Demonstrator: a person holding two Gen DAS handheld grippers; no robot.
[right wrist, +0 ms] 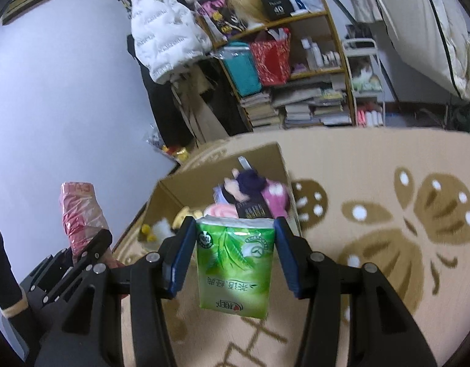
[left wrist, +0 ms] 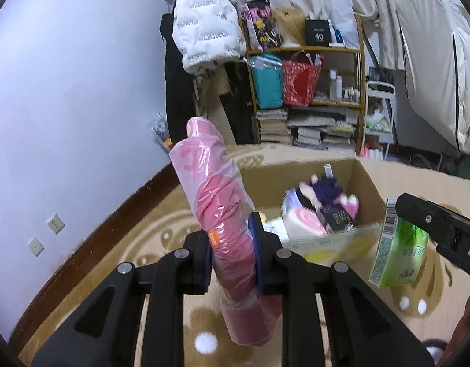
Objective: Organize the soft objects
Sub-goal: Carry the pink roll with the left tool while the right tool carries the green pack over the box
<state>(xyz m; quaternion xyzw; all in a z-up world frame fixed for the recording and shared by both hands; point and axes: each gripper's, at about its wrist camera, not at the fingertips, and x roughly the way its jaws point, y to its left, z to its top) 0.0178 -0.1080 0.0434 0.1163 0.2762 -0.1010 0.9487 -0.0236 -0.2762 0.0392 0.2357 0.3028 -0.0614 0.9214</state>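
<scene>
Item one: our left gripper [left wrist: 231, 244] is clenching a pink bundle in clear plastic wrap [left wrist: 216, 202], its blue pads pressing into the bundle's lower half. The bundle is standing nearly upright between the fingers, leaning a little toward the wall, with its top rising well above the jaws and its bottom end hanging below them over the carpet.

Item two: our right gripper [right wrist: 235, 244] is grasping a green tissue pack [right wrist: 235, 263] by its top edge, one blue pad against each side. The pack is hanging down between the fingers, its printed characters reading upside down. From the left wrist view we are seeing the same pack [left wrist: 394, 244] tilted in the air just beside the box's near corner.

Item three: a cardboard box [right wrist: 170, 195] is sitting open on the patterned beige carpet [right wrist: 372, 183], just ahead of both grippers. Inside we are counting a dark purple plush item [right wrist: 250, 180], a pink plush piece [right wrist: 277, 198], a black packet with gold lettering [right wrist: 253, 211] and a pale pink rolled item [left wrist: 305, 223]; yellow and white soft pieces [right wrist: 155, 229] are lying at the box's left end.

Item four: beyond the carpet, a wooden shelf [left wrist: 360, 70] is holding stacked books, a teal bag and a red bag. A white puffer jacket [left wrist: 204, 27] is hanging beside it.
</scene>
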